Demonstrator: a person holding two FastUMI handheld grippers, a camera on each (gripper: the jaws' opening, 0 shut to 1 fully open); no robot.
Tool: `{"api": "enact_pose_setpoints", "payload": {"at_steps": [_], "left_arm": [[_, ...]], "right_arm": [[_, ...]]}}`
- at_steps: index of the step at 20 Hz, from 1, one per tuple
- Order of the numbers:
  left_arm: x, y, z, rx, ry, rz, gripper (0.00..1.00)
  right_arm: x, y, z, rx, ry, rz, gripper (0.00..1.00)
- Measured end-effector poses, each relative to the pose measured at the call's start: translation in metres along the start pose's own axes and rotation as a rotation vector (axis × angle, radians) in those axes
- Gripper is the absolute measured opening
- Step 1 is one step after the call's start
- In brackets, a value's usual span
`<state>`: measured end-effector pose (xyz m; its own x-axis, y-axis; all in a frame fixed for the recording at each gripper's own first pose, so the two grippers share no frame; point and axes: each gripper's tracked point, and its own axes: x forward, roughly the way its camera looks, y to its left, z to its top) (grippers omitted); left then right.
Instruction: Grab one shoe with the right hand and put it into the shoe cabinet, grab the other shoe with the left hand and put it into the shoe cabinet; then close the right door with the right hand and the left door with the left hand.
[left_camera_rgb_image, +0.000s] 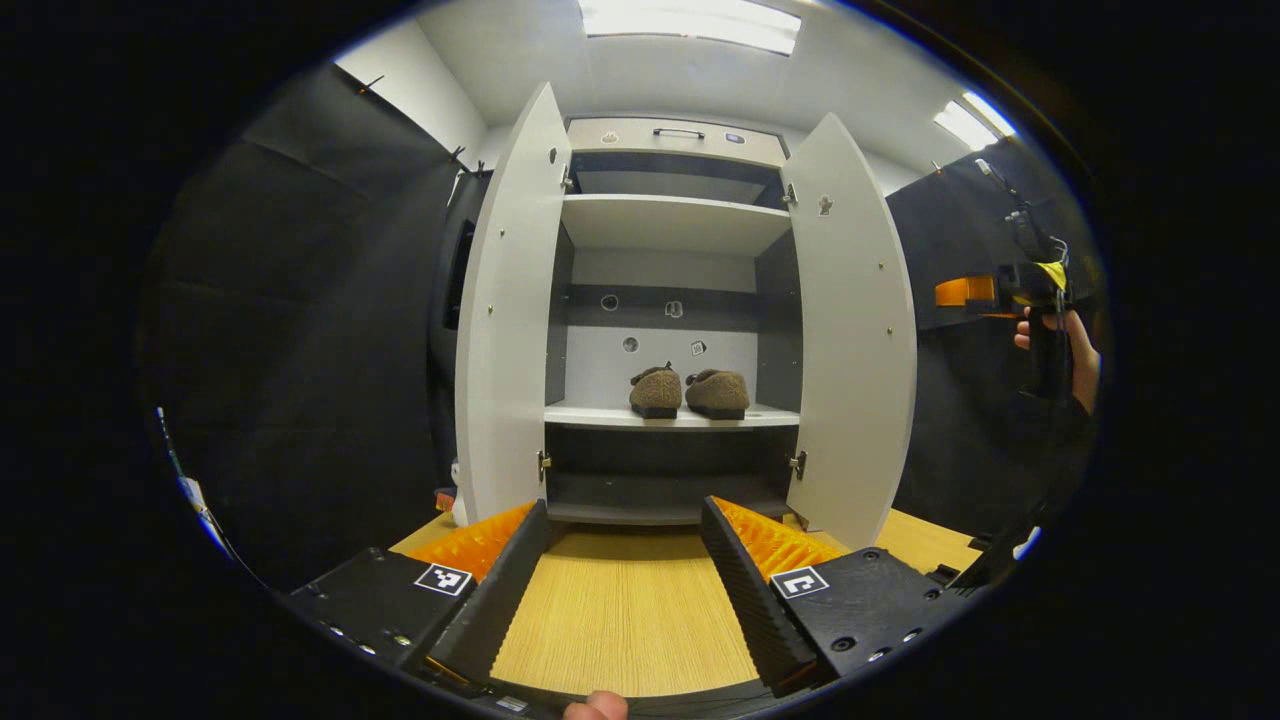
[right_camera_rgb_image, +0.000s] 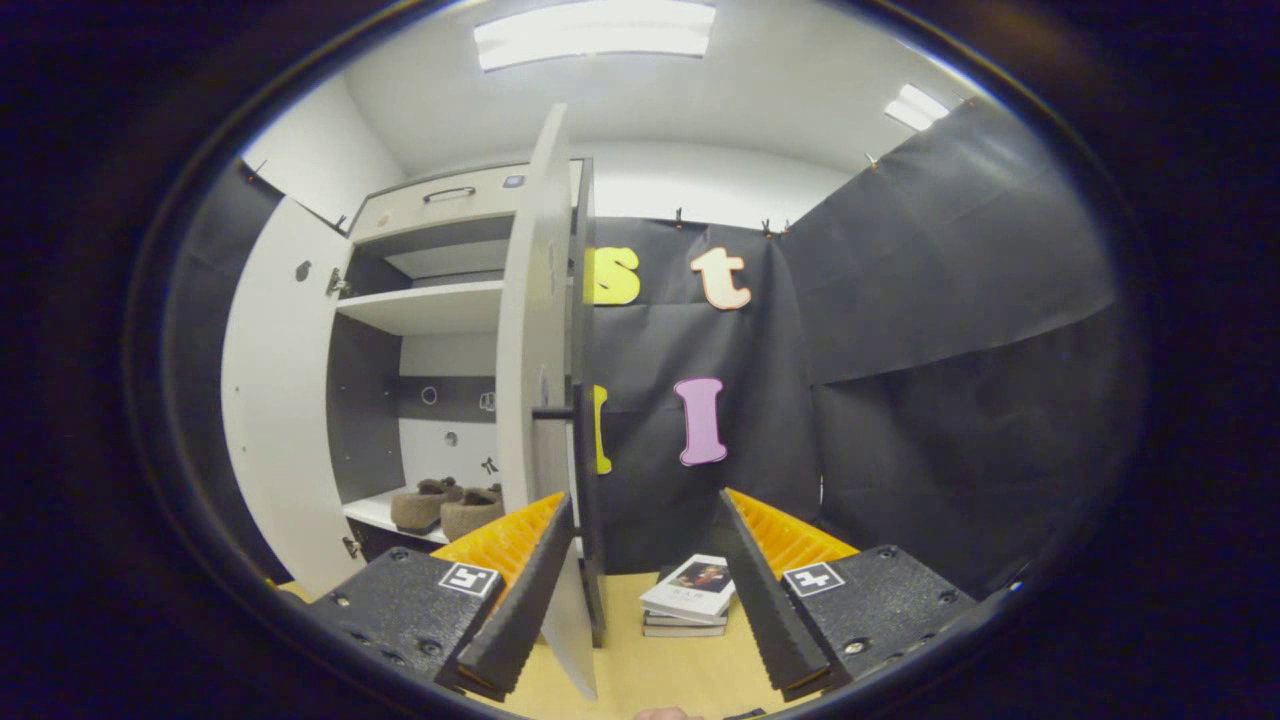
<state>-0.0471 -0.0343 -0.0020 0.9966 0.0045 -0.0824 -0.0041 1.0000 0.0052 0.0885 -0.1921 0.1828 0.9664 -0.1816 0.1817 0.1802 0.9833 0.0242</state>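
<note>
Both grippers, left (left_camera_rgb_image: 625, 530) and right (right_camera_rgb_image: 645, 525), gape wide and empty over the table (left_camera_rgb_image: 620, 610). Two shoes (left_camera_rgb_image: 688, 392) sit side by side on the cabinet (left_camera_rgb_image: 670, 225) shelf. Its left door (left_camera_rgb_image: 505, 310) and right door (left_camera_rgb_image: 855, 330) stand open.

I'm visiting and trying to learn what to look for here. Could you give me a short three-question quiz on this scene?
1. True or false: both shoes already sit side by side on a shelf inside the shoe cabinet.
2. The cabinet doors are: A) both shut, B) both open, C) one open.
3. Fill in: beside the right door, a stack of ____ lies on the table.

Key: 1 true; 2 B; 3 books. The left gripper and right gripper fingers are spread, holding nothing.
</note>
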Motion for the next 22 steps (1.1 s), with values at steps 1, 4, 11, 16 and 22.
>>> {"api": "enact_pose_setpoints", "payload": {"at_steps": [1,4,11,16,22], "left_arm": [[-0.001,0.001,-0.002,-0.004,0.006,0.005,0.93],[0.0,0.004,-0.003,-0.001,0.014,0.014,0.93],[0.001,0.003,-0.008,0.005,0.036,0.015,0.93],[0.006,0.004,-0.007,0.0,0.029,0.001,0.93],[0.006,0.007,-0.006,0.017,0.028,-0.001,0.93]], "right_arm": [[0.012,-0.006,0.002,-0.007,-0.001,-0.009,0.91],[0.045,-0.014,0.003,-0.011,0.005,-0.028,0.92],[0.066,-0.003,-0.002,0.046,0.035,0.02,0.84],[0.056,0.023,0.001,-0.001,0.015,0.043,0.9],[0.057,0.093,-0.001,-0.029,0.001,0.16,0.9]]}}
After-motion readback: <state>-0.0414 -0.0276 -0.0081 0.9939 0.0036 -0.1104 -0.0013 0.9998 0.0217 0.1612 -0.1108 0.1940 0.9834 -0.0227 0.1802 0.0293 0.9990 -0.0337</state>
